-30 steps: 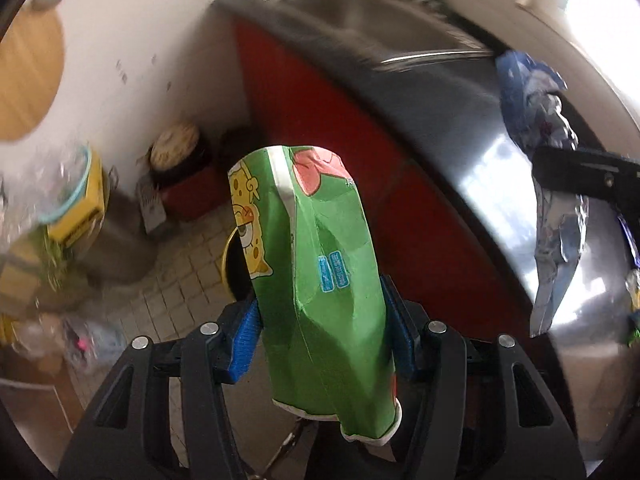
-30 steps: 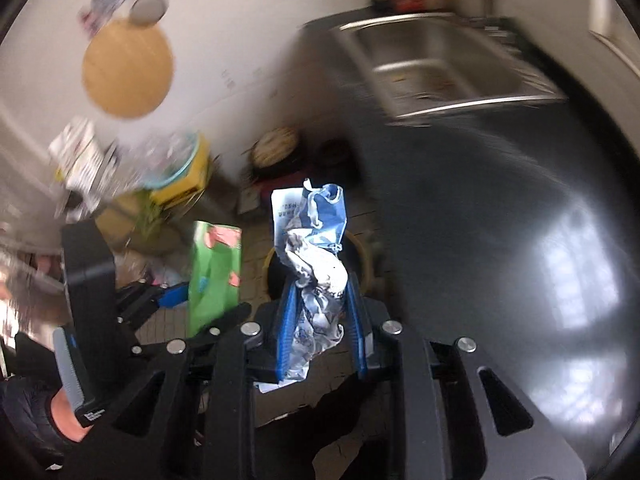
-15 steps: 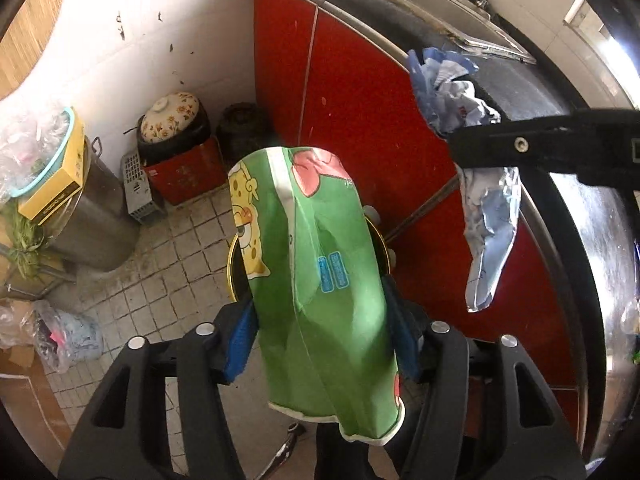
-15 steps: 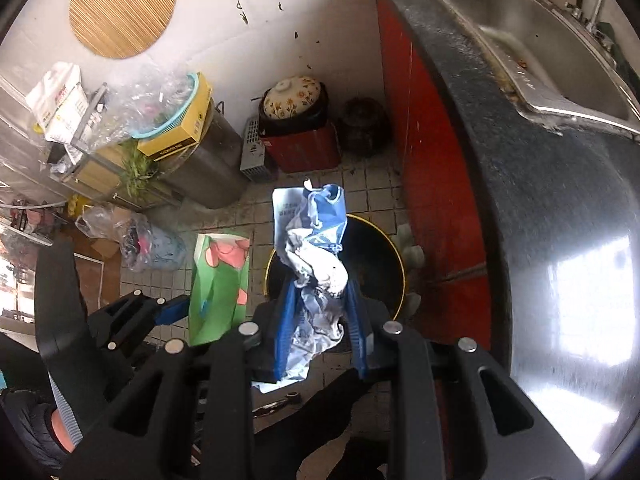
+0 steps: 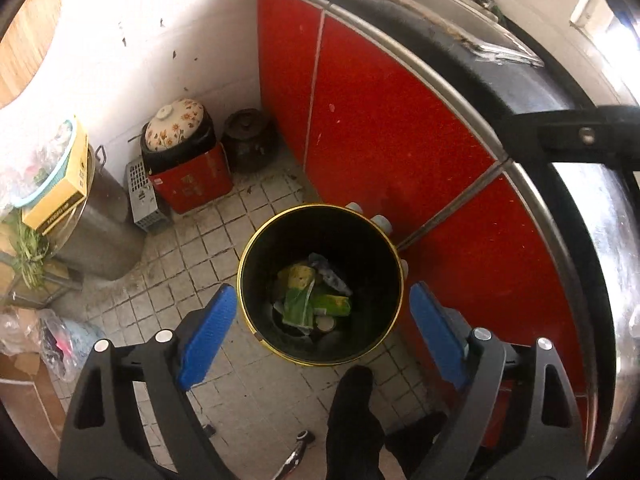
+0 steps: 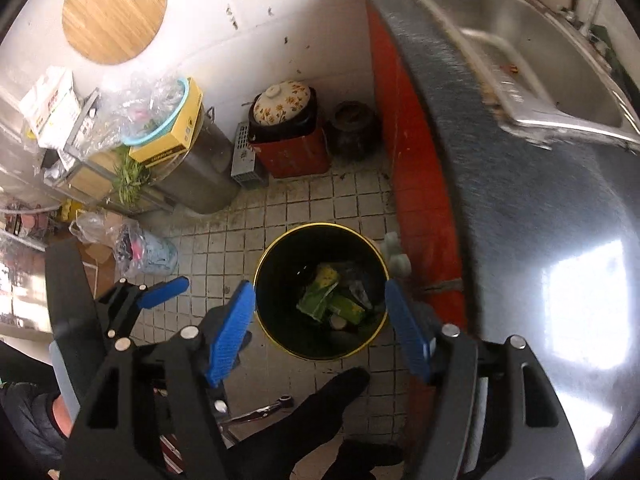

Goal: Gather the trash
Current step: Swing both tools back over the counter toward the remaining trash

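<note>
A black trash bin with a gold rim (image 5: 256,240) stands on the tiled floor beside the red cabinet. The green snack bag (image 5: 298,304) and the blue and white wrapper (image 5: 330,276) lie inside it among other trash. My left gripper (image 5: 320,328) is open and empty above the bin. My right gripper (image 6: 320,324) is open and empty above the same bin (image 6: 276,248), where the green bag (image 6: 316,300) shows. The left gripper also shows in the right wrist view (image 6: 160,294).
Red cabinet doors (image 5: 380,128) and a dark countertop (image 6: 520,220) with a steel sink (image 6: 520,40) lie to the right. A floral-lidded pot on a red box (image 5: 180,160), a dark jar (image 5: 250,140) and a steel drum (image 5: 100,220) stand by the wall.
Both grippers opened and dropped their loads. The green bag and the blue and white wrapper fell into the bin. Both grippers now hang over it, tilted downward.
</note>
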`<state>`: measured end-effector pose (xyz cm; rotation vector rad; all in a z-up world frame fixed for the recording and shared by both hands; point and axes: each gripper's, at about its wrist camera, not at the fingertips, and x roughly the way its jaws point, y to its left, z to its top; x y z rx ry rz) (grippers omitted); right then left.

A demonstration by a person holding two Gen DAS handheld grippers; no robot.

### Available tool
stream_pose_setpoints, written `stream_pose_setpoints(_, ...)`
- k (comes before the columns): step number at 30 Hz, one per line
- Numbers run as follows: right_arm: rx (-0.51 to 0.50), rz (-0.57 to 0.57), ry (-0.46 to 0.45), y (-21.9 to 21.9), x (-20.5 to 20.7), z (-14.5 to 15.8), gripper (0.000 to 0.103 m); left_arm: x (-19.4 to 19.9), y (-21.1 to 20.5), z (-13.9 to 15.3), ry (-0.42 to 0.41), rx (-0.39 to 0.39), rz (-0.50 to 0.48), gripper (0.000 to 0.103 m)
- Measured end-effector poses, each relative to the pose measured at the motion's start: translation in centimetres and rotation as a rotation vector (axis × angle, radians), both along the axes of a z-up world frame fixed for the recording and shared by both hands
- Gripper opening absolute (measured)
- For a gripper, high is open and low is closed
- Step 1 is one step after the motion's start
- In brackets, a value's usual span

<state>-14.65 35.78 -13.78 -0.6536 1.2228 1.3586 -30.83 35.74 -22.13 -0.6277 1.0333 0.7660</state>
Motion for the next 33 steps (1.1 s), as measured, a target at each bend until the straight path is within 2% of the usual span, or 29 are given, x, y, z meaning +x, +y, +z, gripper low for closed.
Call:
stream_pose_setpoints(4,0.052,-0.095,-0.012,-4.9,3.3,3.4,0.073,2.3,-2.0,3.5,0.010,0.074,-0.084,0.090)
stream_pose_setpoints(8,0.121,-0.291,-0.072,-13.7,8.7,7.8,0.081,7.1,-5.9,7.8,0.004,0.160,-0.232,0.096)
stream_pose_setpoints(12,0.134,-0.567,-0.163,-25.1,14.1,11.4,0.081,13.7,-11.7,11.2,-0.066,0.196,-0.445,0.097)
stream_pose_setpoints(17,0.091,-0.937,-0.243,-40.7,18.6,13.8,0.081,23.2,-22.1,14.6,-0.163,0.202,-0.802,0.097)
stream_pose_setpoints(21,0.067,-1.168,-0.267,-51.7,19.3,14.2,0.081,28.4,-30.5,16.6,-0.207,0.178,-1.018,0.097)
stream_pose_setpoints(25,0.060,-1.368,-0.250,-61.1,18.3,14.4,0.081,30.8,-37.8,17.8,-0.235,0.177,-1.177,0.097)
stream_pose_setpoints(29,0.043,-1.476,-0.236,-66.7,17.2,13.7,0.081,31.6,-42.7,17.9,-0.231,0.205,-1.297,0.097)
stream_pose_setpoints(33,0.041,-1.535,-0.197,-69.7,16.4,13.0,0.081,32.1,-45.3,17.3,-0.208,0.235,-1.372,0.097)
